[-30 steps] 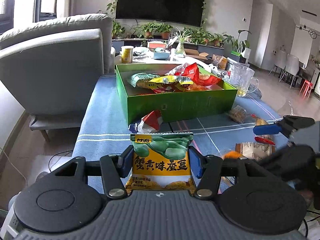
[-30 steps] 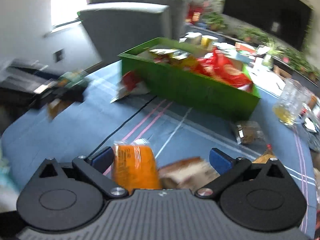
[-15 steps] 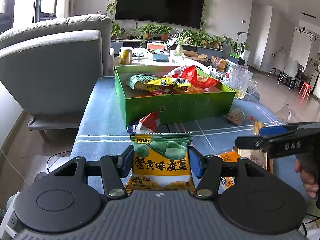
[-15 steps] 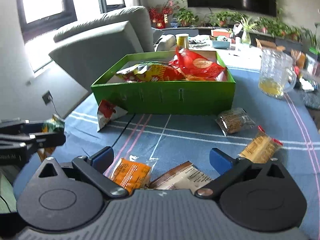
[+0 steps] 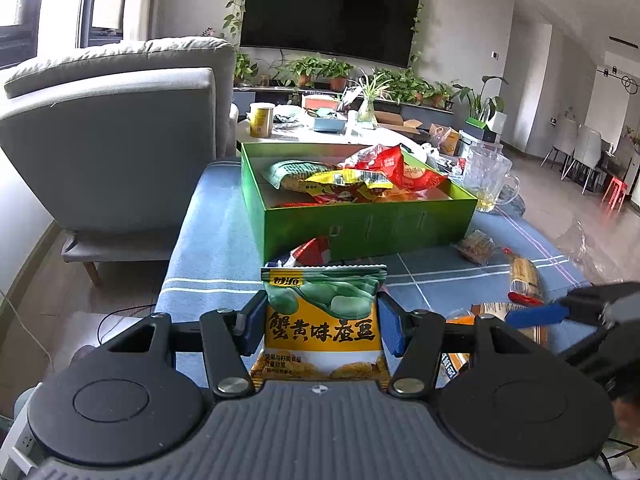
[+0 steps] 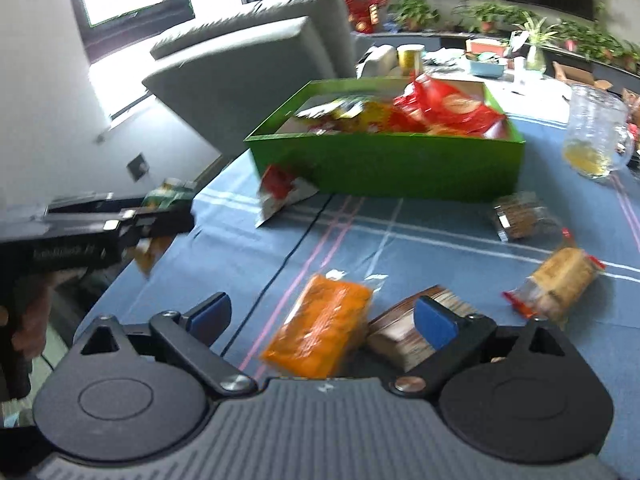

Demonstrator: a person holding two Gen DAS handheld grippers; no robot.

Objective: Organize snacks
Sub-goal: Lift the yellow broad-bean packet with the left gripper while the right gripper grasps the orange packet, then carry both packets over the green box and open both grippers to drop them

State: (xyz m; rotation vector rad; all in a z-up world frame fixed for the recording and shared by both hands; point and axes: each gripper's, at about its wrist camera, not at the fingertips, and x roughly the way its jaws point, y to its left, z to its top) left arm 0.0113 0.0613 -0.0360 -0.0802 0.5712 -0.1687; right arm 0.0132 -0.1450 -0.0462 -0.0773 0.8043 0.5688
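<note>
The left gripper (image 5: 322, 330) has its blue pads closed against the sides of a yellow-and-green snack packet (image 5: 322, 316), holding it upright above the near left part of the blue tablecloth (image 5: 216, 248); the right gripper (image 6: 322, 316) stands wide open with nothing gripped, its fingers poised over an orange packet (image 6: 320, 330) and a brown packet (image 6: 400, 336) that lie touching near the cloth's near edge. The green box (image 6: 384, 164) sits toward the far left corner of the cloth, already heaped with red, yellow and green packets; a red-and-white packet (image 6: 280, 192) leans against its near left corner. Near the right edge lie a clear-wrapped biscuit pack (image 6: 520, 216) and a tan cracker pack (image 6: 560, 280), well apart from the box; a glass mug (image 6: 596, 132) stands just beyond the box's right side.
</note>
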